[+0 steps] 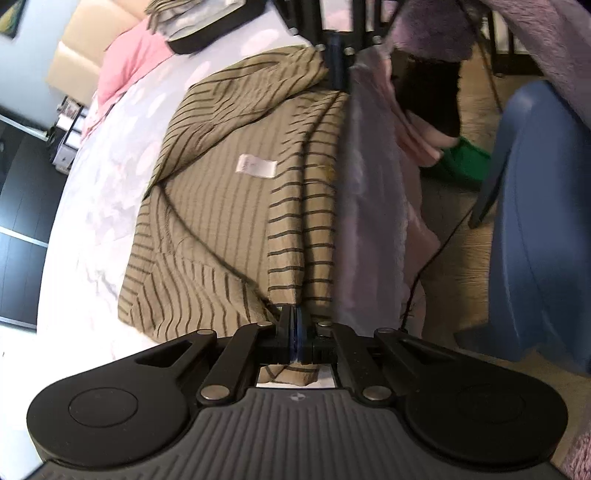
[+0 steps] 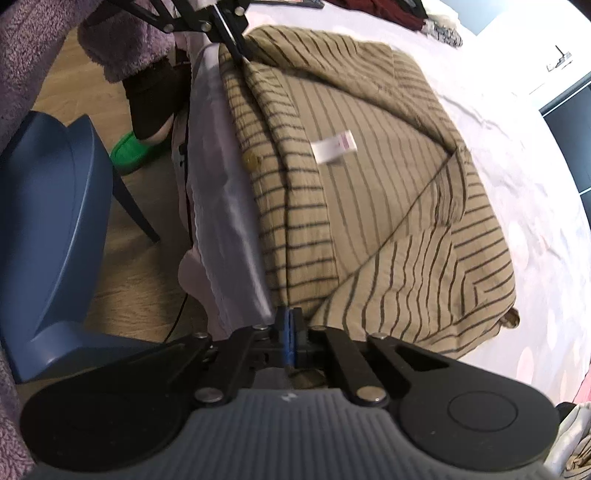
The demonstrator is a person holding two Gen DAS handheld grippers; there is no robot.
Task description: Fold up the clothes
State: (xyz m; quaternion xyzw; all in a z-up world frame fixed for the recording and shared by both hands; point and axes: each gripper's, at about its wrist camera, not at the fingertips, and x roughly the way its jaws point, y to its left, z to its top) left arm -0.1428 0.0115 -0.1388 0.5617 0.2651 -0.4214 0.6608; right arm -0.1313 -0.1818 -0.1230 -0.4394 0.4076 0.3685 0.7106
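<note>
A tan shirt with dark stripes (image 1: 221, 206) (image 2: 369, 206) lies partly folded on the bed, close to its edge, with a white label (image 1: 256, 168) (image 2: 334, 146) facing up. My left gripper (image 1: 294, 317) is shut on the shirt's near edge, and striped cloth shows under the jaws. At the top of the left wrist view, my right gripper (image 1: 337, 74) pinches the shirt's far end along the same bedside edge. In the right wrist view, the right gripper (image 2: 290, 321) is shut on the shirt's hem, and the left gripper (image 2: 238, 51) grips the opposite end.
The pale flowered bedsheet (image 1: 103, 192) (image 2: 517, 147) spreads beyond the shirt. A blue plastic chair (image 1: 535, 221) (image 2: 48, 203) stands on the wooden floor beside the bed. A person's foot in a green slipper (image 1: 465, 162) (image 2: 129, 151) is nearby. A pink pillow (image 1: 129, 62) and piled clothes (image 1: 195, 22) lie further along the bed.
</note>
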